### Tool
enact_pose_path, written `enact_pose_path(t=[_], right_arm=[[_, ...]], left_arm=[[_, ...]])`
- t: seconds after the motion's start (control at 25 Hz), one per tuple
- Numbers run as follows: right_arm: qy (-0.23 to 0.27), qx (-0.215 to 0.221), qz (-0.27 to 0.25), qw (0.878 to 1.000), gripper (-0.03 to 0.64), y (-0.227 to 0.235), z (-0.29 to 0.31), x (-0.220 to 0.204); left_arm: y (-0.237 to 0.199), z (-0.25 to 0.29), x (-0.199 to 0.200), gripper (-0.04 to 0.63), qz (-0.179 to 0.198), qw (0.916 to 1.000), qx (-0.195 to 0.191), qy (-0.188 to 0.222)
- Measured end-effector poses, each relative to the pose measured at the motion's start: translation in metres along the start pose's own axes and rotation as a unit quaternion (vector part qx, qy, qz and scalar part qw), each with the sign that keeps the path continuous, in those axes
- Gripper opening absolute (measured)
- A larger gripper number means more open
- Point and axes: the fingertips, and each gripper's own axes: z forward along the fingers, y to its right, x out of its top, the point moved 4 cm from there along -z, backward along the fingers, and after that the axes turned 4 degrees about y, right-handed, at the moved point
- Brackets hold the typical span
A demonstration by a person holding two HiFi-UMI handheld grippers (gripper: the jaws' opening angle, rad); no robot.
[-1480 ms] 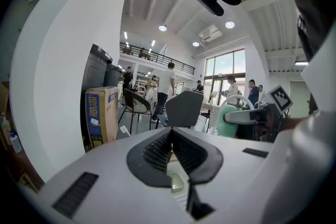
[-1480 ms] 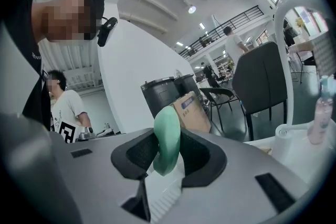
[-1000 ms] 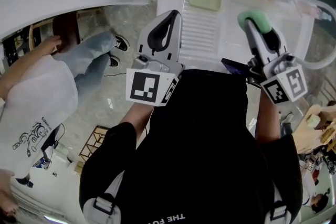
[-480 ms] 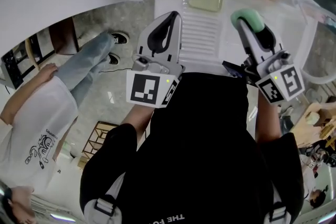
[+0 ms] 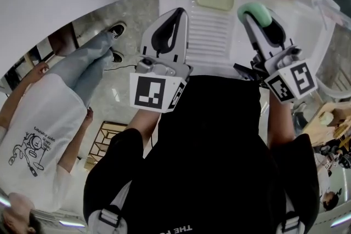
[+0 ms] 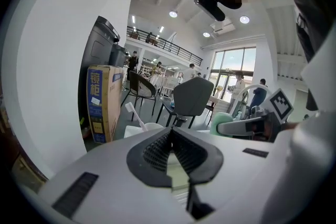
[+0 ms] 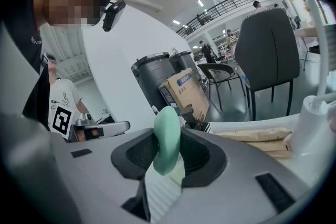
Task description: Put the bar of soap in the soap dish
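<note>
right gripper view: r fingers (image 7: pixel 197 155) clamp soap (image 7: pixel 167 138); l fingers (image 6: pixel 156 153) together; shirt (image 5: pixel 214 145): "the fu"

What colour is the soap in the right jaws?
The soap is mint green; clearest in right gripper view.

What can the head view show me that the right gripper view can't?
Only the head view shows the marker cube on the right gripper and the full outline of the ribbed white tray, seen from above. Only the right gripper view shows a grey chair, a cardboard box and dark bins beyond the table. Both show the green bar of soap clamped in the right gripper, and the left gripper, shut and empty.
</note>
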Motion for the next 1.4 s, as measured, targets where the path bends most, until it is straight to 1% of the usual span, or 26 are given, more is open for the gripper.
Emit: enact_pose_path(t=[0.4,0.52,0.64,0.76,0.84,0.96,1.08,1.2,1.4], right_arm=[[-0.034,-0.009,-0.01,0.999,0.127,0.009,0.017,-0.016],[-0.042,-0.011,-0.007,0.999,0.127,0.013,0.022,-0.02],[-0.051,-0.01,-0.009,0.999,0.127,0.014,0.027,-0.024],[-0.071,-0.017,-0.037,0.997,0.127,0.015,0.035,-0.032],[-0.09,-0.023,-0.064,0.994,0.127,0.018,0.041,-0.039],[-0.125,-0.034,-0.101,0.986,0.127,0.027,0.051,-0.054],[-0.172,-0.048,-0.139,0.974,0.127,0.035,0.062,-0.072],[-0.21,-0.049,-0.161,0.963,0.127,0.038,0.072,-0.089],[-0.263,-0.05,-0.219,0.938,0.127,0.046,0.092,-0.11]], left_arm=[[-0.013,0.011,-0.01,0.003,-0.015,0.9998,0.007,-0.012],[-0.019,0.012,-0.012,0.003,-0.016,0.9996,0.015,-0.018],[-0.022,0.014,-0.015,0.003,-0.012,0.9995,0.016,-0.023],[-0.023,0.014,-0.016,0.003,-0.004,0.9995,0.016,-0.026],[-0.024,0.015,-0.017,0.003,-0.012,0.9994,0.016,-0.027],[-0.027,0.019,-0.018,0.003,-0.019,0.9992,0.018,-0.031],[-0.031,0.018,-0.017,0.003,-0.014,0.9994,0.019,-0.027],[-0.031,0.017,-0.017,0.004,-0.016,0.9993,0.016,-0.032],[-0.028,0.019,-0.019,0.003,-0.02,0.9991,0.013,-0.036]])
